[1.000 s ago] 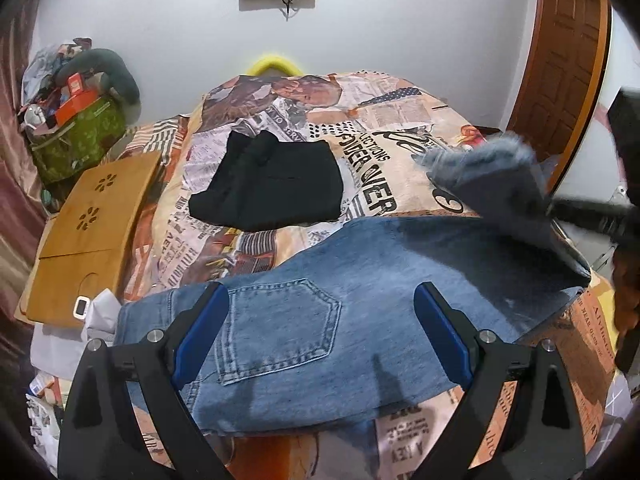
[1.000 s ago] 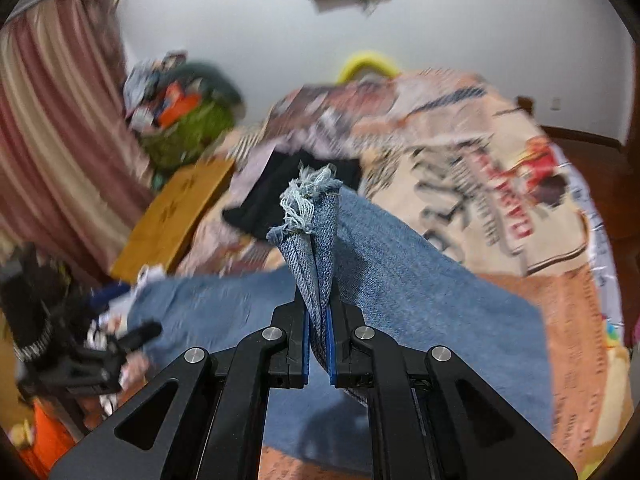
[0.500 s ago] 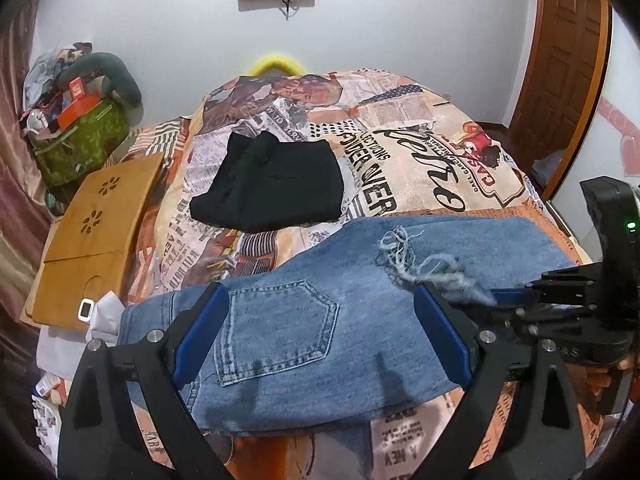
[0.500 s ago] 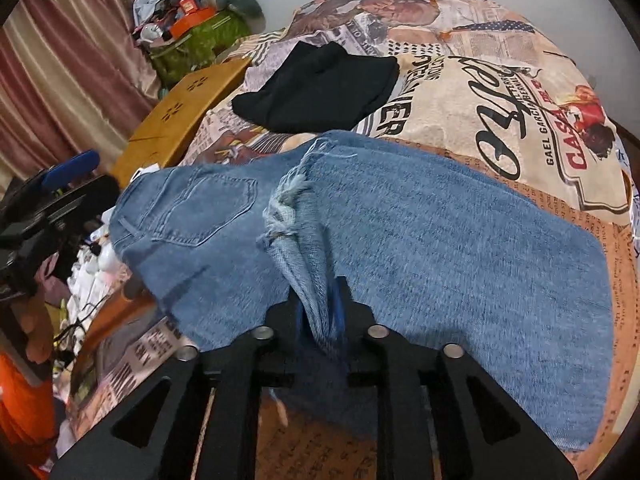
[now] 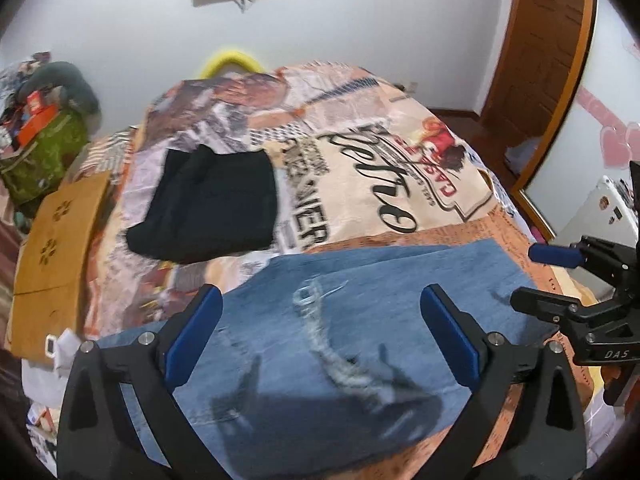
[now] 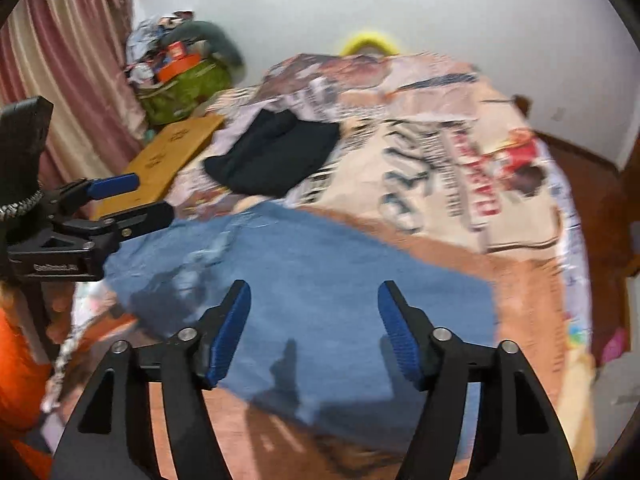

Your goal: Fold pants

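Note:
Blue jeans (image 5: 360, 320) lie folded over on the printed bedspread (image 5: 400, 184), with the frayed leg hem (image 5: 320, 332) resting on top near the middle. They also show in the right wrist view (image 6: 320, 280). My left gripper (image 5: 320, 332) is open and empty, hovering above the jeans. My right gripper (image 6: 314, 320) is open and empty above the jeans' right part. The right gripper also shows at the right edge of the left wrist view (image 5: 536, 276), and the left gripper at the left of the right wrist view (image 6: 136, 200).
A folded black garment (image 5: 212, 208) lies further back on the bed. A wooden board (image 5: 56, 240) and a green bag (image 5: 40, 152) with clutter sit at the left. A wooden door (image 5: 536, 60) is at the right, a curtain (image 6: 60, 80) at the left.
My right gripper laid the frayed leg end down on the jeans, opened and let it go, then drew back. My left gripper stayed open and shifted right.

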Tool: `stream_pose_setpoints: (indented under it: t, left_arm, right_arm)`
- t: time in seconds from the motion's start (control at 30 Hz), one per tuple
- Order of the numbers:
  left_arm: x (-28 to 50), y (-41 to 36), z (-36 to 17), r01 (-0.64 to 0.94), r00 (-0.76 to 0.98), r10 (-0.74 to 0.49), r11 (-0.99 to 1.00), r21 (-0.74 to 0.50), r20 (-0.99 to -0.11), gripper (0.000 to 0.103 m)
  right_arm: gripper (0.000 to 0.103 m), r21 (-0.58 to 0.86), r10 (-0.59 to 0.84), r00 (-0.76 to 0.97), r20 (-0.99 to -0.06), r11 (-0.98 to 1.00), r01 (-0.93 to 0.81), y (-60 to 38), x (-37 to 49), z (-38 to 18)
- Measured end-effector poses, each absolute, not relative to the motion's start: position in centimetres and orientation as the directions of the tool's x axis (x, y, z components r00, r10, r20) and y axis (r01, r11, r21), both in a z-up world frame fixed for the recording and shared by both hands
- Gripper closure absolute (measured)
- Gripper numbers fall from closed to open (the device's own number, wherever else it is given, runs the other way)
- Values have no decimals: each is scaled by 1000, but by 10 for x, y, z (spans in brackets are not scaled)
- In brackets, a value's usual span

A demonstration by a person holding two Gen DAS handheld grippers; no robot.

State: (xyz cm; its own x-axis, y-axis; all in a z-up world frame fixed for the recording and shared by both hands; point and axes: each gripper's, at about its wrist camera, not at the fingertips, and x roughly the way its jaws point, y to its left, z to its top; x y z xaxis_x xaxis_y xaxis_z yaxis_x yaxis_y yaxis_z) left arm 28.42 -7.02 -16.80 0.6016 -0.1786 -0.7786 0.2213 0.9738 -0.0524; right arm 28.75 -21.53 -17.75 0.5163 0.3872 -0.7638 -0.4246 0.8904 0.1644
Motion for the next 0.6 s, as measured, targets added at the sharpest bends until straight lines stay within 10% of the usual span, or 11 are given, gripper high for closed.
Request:
stream_pose_setpoints:
  t: [0.6]
  left_arm:
    - [325, -124, -267, 325, 379, -122, 946, 9, -917, 2]
  right_arm:
    - [34, 174, 339, 389, -857, 900, -400, -236, 311, -256]
